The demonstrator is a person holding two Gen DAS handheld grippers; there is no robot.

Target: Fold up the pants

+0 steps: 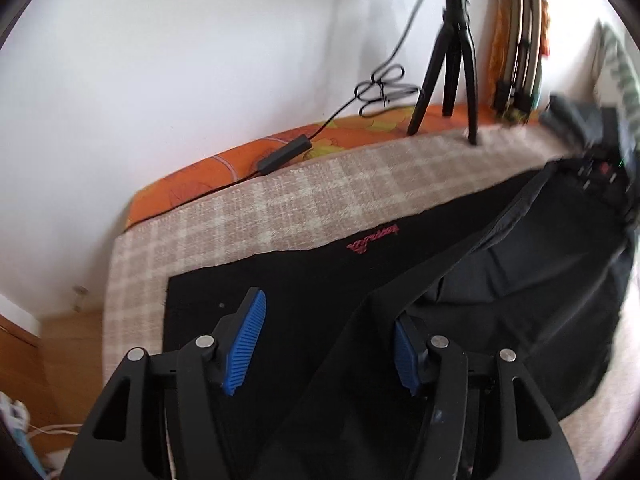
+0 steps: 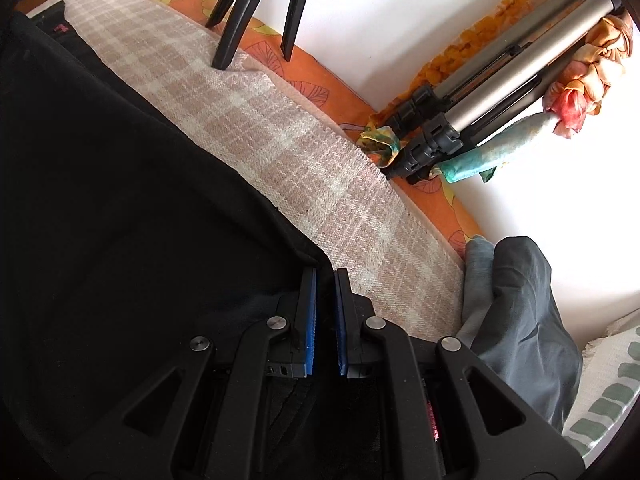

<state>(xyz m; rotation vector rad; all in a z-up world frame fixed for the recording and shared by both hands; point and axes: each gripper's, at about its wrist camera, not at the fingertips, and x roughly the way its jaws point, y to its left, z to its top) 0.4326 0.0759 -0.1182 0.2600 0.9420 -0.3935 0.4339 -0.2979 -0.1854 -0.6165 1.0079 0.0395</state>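
Black pants [image 1: 320, 268] with a small red logo [image 1: 374, 240] lie spread on a beige plaid blanket [image 1: 280, 208]. My left gripper [image 1: 328, 308] stands open just above them. A raised fold of the fabric runs diagonally between its blue pads [image 1: 246, 344] without being pressed. In the right wrist view the pants [image 2: 120, 200] fill the left side. There my right gripper [image 2: 326, 272] is shut on a corner of their edge, low over the blanket [image 2: 300, 140]. That gripper [image 1: 600, 164] also shows blurred at the far right of the left wrist view, holding the fabric up.
A black tripod [image 1: 452, 60] stands at the blanket's far edge, its cable and controller [image 1: 284, 156] lying on the orange sheet by the white wall. A folded silver tripod [image 2: 500, 80] leans in the corner. A grey garment [image 2: 520, 300] and a patterned pillow [image 2: 608, 392] lie to the right.
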